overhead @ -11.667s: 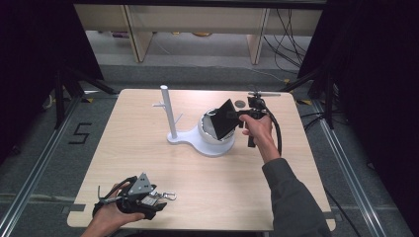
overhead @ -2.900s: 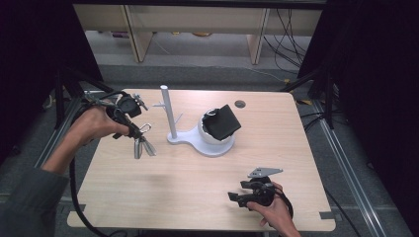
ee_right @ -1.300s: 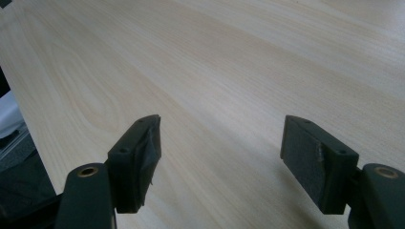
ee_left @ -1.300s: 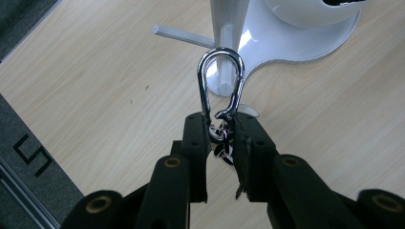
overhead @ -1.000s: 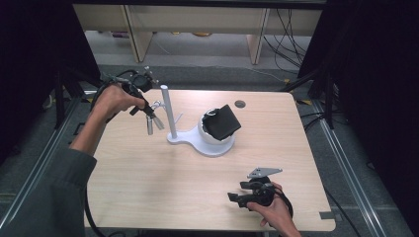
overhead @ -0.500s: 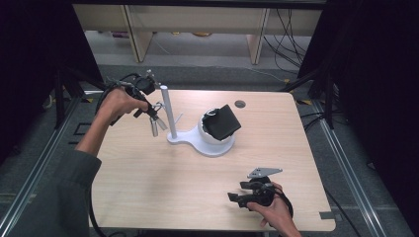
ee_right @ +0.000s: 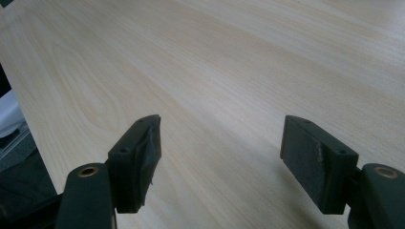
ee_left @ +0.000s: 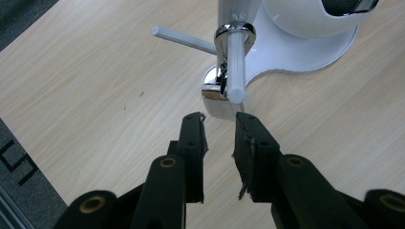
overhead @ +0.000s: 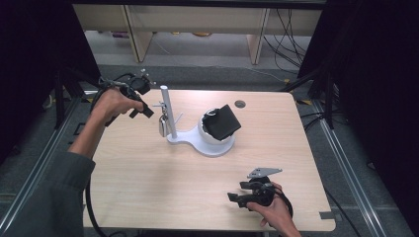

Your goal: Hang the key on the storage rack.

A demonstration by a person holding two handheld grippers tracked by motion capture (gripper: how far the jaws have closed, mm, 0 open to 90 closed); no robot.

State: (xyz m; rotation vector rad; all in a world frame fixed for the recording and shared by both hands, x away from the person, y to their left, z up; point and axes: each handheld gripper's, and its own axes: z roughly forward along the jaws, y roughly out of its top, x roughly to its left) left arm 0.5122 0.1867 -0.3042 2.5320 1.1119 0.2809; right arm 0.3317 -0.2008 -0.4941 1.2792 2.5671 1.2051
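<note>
Beside the white stand point(overhead: 200, 140), my left hand-held gripper point(ee_left: 219, 136) sits narrowly parted behind the metal piece point(ee_left: 217, 98) hung on its peg point(ee_left: 236, 67), my right point(ee_right: 219, 157) resting wide on the bench point(overhead: 163, 182).

The left gripper point(overhead: 148, 109), earlier low at the table's near left edge, is now raised beside the white post point(overhead: 168, 111). The silver keyring point(ee_left: 220, 90) it carried now hangs on the post's peg point(ee_left: 236, 67), and the jaws stand slightly apart, just clear of it.
</note>
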